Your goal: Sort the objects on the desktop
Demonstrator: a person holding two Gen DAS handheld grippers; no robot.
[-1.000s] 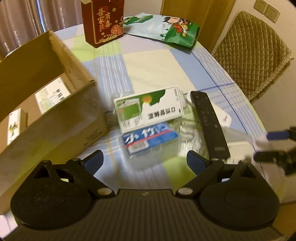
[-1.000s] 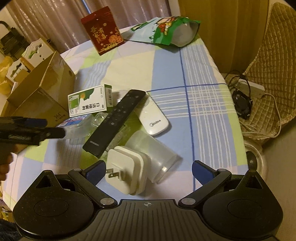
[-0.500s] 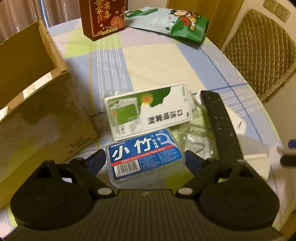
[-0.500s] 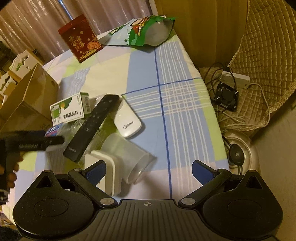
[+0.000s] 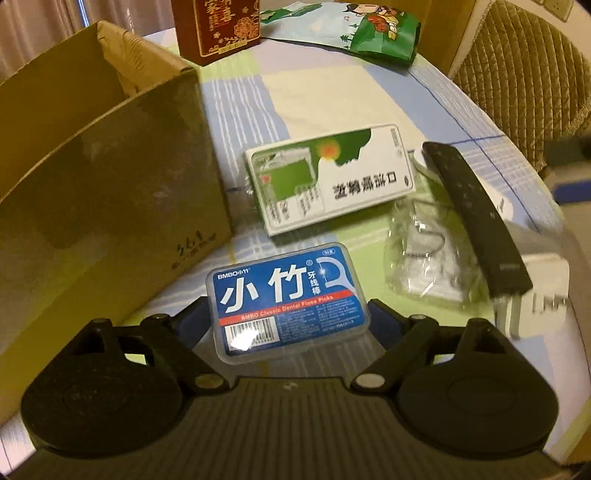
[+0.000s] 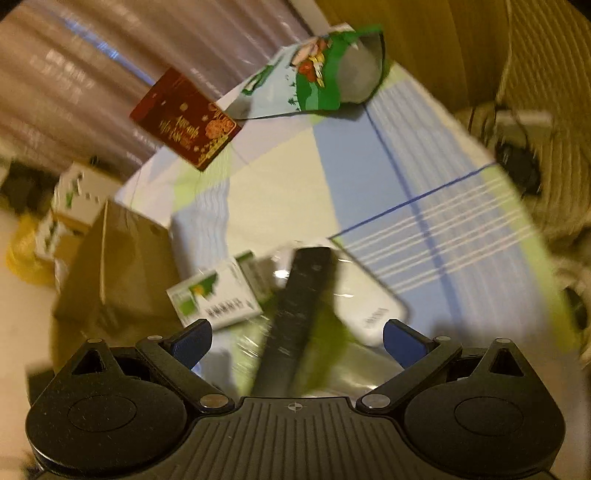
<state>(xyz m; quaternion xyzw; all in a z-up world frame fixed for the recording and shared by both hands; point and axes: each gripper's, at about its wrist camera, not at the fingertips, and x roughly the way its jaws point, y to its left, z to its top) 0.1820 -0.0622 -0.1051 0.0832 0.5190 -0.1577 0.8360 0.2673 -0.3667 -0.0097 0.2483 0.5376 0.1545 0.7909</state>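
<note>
A blue dental floss pick box lies on the tablecloth between the fingers of my left gripper, which is open around it. Past it lie a green-and-white carton, a clear plastic bag and a black remote. The open cardboard box stands to the left. My right gripper is open, low over the black remote, with the white remote and the carton just beyond. That view is blurred.
A red gift box and a green snack bag sit at the far side of the table. A white plug adapter lies at the right edge. A padded chair stands beyond the table's right side.
My left gripper has moved forward and down, so the floss box now sits between its fingers. My right gripper has swung left over the black remote.
</note>
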